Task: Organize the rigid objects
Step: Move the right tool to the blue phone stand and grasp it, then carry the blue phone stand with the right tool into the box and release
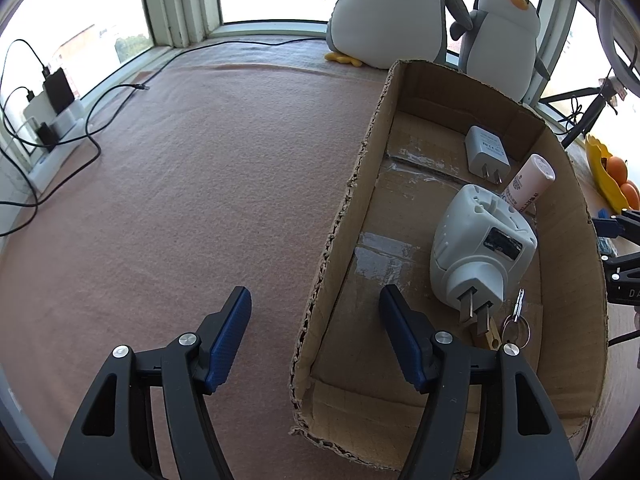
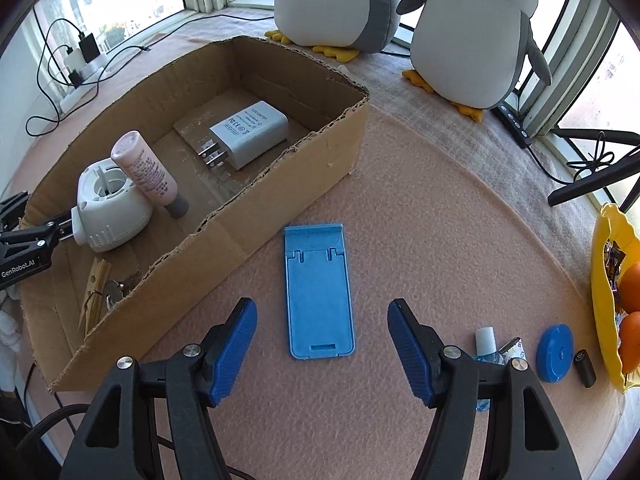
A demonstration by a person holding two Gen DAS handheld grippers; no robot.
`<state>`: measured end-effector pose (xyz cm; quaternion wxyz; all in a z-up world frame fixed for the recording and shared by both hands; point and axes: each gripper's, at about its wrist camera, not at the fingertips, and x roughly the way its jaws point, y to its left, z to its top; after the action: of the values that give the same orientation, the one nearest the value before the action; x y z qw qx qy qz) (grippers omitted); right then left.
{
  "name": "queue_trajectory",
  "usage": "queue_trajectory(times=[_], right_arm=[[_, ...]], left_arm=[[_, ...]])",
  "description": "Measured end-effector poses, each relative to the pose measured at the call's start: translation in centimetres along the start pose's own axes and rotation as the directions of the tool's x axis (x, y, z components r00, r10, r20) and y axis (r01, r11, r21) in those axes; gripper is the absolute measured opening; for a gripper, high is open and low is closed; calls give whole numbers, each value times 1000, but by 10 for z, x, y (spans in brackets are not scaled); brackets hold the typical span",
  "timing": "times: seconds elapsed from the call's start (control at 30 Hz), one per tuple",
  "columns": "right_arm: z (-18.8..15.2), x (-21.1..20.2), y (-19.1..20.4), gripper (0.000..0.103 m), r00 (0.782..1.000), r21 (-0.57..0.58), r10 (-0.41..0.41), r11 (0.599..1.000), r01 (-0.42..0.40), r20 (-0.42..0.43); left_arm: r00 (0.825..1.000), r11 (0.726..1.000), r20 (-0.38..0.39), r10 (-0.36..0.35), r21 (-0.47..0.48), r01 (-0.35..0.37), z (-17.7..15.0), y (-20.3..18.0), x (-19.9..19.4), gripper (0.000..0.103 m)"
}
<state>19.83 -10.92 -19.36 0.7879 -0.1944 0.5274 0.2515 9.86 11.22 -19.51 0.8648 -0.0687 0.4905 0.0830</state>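
A flat blue phone stand (image 2: 320, 272) lies on the pink mat just right of a cardboard box (image 2: 280, 184). My right gripper (image 2: 321, 305) hangs open over the stand's near end, one finger on each side, neither touching it. In the box lie a white charger (image 1: 486, 152), a pink tube (image 1: 528, 184), a round white plug-in device (image 1: 480, 248), a wooden clothespin (image 1: 490, 334) and a key on a ring (image 1: 518, 316). My left gripper (image 1: 314, 296) is open and straddles the box's left wall (image 1: 360, 168) without pressing on it.
Right of the stand lie a small white-capped bottle (image 2: 486, 342), a blue disc (image 2: 554, 354) and a black cylinder (image 2: 585, 368). A yellow bowl (image 2: 604, 280) of oranges sits at the right edge. Two plush penguins (image 2: 340, 0) stand behind. A power strip (image 2: 80, 76) with cables lies far left.
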Motion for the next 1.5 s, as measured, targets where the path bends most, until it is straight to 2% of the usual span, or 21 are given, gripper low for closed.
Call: queue_trajectory(times=[0.2, 0.33, 0.43, 0.5, 0.57, 0.83, 1.17, 1.4, 1.5], right_arm=[[8, 14, -2, 54, 999, 11, 28, 1000, -28, -39], [12, 17, -6, 53, 998, 14, 44, 999, -43, -48], [14, 18, -9, 46, 998, 16, 38, 999, -37, -55], [15, 17, -8, 36, 998, 17, 37, 999, -36, -59], [15, 17, -7, 33, 998, 17, 35, 999, -34, -62], [2, 9, -2, 33, 999, 53, 22, 998, -19, -48], [-34, -29, -4, 33, 999, 150, 34, 988, -40, 43], [-20, -59, 8, 33, 992, 138, 36, 989, -52, 119], [-9, -67, 17, 33, 988, 126, 60, 989, -79, 145]], left_arm=[[1000, 1000, 0, -2, -4, 2, 0, 1, 0, 67], [1000, 1000, 0, -2, -6, 2, 0, 1, 0, 67], [1000, 1000, 0, -2, -6, 2, 0, 1, 0, 67], [1000, 1000, 0, -2, -6, 2, 0, 2, 0, 67], [1000, 1000, 0, -2, -6, 2, 0, 2, 0, 67], [1000, 1000, 1, -2, -6, 2, 0, 2, 0, 67], [1000, 1000, 1, -3, -6, 3, 0, 2, -1, 67], [1000, 1000, 2, -3, -8, 3, 0, 2, -1, 67], [1000, 1000, 1, -6, -13, 6, 1, 2, -1, 67]])
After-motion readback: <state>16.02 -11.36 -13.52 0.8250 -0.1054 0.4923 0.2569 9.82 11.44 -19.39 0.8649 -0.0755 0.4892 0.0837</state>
